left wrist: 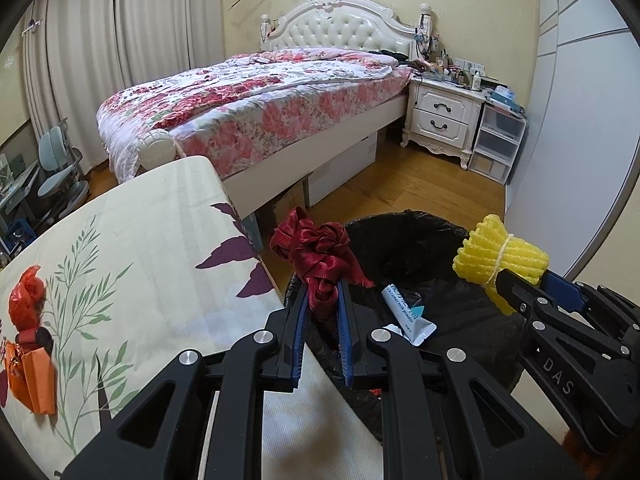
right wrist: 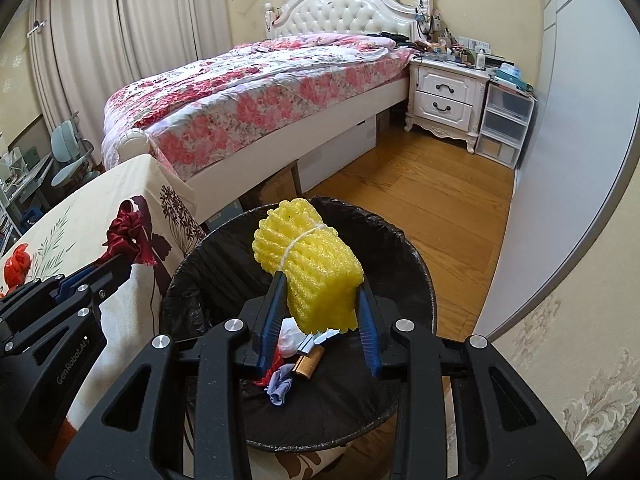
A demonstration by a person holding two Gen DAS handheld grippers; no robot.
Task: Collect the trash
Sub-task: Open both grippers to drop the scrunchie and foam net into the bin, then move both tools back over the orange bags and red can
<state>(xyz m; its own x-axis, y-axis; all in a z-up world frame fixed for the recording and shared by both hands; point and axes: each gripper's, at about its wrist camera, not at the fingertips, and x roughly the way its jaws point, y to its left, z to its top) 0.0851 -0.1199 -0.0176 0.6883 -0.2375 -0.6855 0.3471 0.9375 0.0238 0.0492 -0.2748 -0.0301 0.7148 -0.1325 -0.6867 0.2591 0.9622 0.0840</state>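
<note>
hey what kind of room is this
A bedroom, by the look of it: a bed with a floral quilt and tufted headboard, a white nightstand beside it, and long curtains along the wall.

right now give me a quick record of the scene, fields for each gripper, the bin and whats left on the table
left gripper: shut on red ribbon bow, at the bin's near edge
right gripper: shut on yellow foam bundle, over the bin
trash bin: black liner, already holds a white sachet and other scraps
table: floral cloth, orange-red wrappers still on it
room: bed behind
</note>
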